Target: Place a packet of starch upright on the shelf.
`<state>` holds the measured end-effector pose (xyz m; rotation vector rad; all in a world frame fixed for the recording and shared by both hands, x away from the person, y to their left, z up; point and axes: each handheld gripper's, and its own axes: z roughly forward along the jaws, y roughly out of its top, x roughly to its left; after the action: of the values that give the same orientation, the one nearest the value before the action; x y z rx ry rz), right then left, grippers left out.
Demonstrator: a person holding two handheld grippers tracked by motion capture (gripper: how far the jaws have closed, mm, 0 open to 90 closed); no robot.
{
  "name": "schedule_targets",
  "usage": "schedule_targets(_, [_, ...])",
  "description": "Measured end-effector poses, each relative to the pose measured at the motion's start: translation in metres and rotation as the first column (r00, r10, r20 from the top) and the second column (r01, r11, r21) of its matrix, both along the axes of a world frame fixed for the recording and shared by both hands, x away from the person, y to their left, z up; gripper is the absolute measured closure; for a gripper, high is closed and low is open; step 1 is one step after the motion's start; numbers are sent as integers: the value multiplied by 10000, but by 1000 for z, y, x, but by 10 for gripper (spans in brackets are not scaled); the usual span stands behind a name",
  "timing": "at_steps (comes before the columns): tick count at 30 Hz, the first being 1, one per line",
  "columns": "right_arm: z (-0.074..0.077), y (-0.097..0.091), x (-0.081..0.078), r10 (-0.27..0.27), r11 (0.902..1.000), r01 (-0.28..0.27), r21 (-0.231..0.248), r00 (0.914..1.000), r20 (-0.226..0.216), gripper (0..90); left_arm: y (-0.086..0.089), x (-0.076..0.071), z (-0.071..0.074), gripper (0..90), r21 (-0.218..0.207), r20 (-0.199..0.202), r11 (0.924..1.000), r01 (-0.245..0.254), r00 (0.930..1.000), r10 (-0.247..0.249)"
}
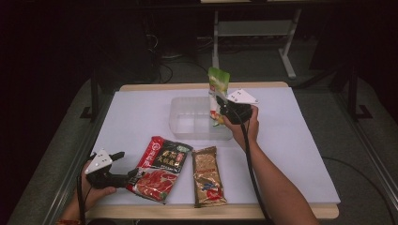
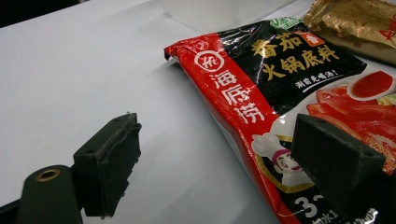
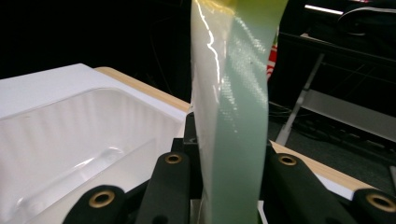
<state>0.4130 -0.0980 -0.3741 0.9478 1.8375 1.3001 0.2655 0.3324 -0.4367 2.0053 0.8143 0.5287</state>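
My right gripper [image 1: 222,106] is shut on a green and white packet [image 1: 218,84] and holds it upright over the right end of a clear plastic tub [image 1: 180,119]. Seen from the right gripper view, the packet [image 3: 233,102] stands between the two black jaws, with the tub [image 3: 70,135] to their left. My left gripper [image 1: 123,164] rests open at the front left of the table, by the left edge of a red and black hotpot base packet [image 1: 162,168]. In the left gripper view one jaw overlaps that packet [image 2: 280,79], the other is over bare table.
A gold and brown packet [image 1: 208,176] lies flat to the right of the red one, near the table's front edge. The white table top [image 1: 291,140] has free room on its right and back left. Dark floor and desk legs lie beyond.
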Motion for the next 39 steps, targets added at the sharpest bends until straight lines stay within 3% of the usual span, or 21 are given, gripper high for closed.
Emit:
schedule_targets(10, [-13, 11, 16, -646, 9979, 646, -14, 9979, 1, 758, 0, 0, 0, 154, -11, 8, 10000, 98, 10000, -98])
schedule_targets(18, [-21, 13, 13, -755, 9971, 756, -44, 9970, 178, 756, 0, 1, -2, 154, -47, -56, 9999, 140, 9999, -140])
schedule_targets(24, [-35, 13, 9, -632, 9980, 632, -10, 9978, 185, 746, -1, 1, -1, 154, -3, -75, 9999, 160, 9998, -160])
schedule_targets(33, [-39, 8, 3, -178, 9993, 180, -326, 9998, 51, 710, 0, 0, 0, 154, -48, 8, 10000, 74, 10000, -74])
schedule_targets(39, [-37, 4, 1, 124, 9995, -128, -287, 9998, -140, 682, -1, 0, -1, 154, 18, -30, 9999, 102, 9999, -102])
